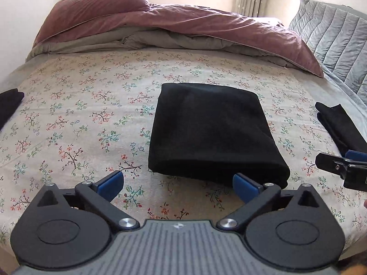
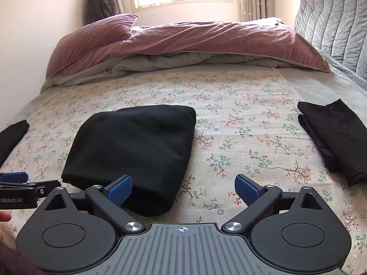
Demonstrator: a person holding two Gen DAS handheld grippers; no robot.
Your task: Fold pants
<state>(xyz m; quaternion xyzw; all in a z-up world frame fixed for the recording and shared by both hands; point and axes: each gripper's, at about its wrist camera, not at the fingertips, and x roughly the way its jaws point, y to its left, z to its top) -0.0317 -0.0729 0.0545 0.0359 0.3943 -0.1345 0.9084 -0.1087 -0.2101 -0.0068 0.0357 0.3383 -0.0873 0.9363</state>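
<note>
Backing both grippers off the folded pants (image 1: 213,135) is the step in hand, as I read it. The pants lie as a compact black rectangle at the centre of the left wrist frame, on the floral sheet (image 1: 91,105), near edge just beyond the fingertips. In the right wrist view they sit left of centre.

Left gripper (image 1: 179,184): jaws spread wide, nothing between the blue pads. Its right pad overlaps the bundle's near edge in the picture; whether it touches the cloth I cannot tell from this angle.

Right gripper (image 2: 183,189): jaws wide as well, holding nothing. Its left pad stands in front of the bundle's near right corner, with bare sheet between the pads.

Other dark folded pieces: one at the right edge (image 2: 332,137), one at the far left edge (image 2: 11,135). Pink duvet (image 1: 160,23) is heaped in the upper frame, well apart from the work.

To do this well, I judge:
- keep both jaws wide so no pad snags a layer
- lift clear before sliding sideways, since the thick near fold looks soft and could drag open
- check that the near corners stay square; the corner nearest the right gripper looks rounded and may want a light press.
</note>
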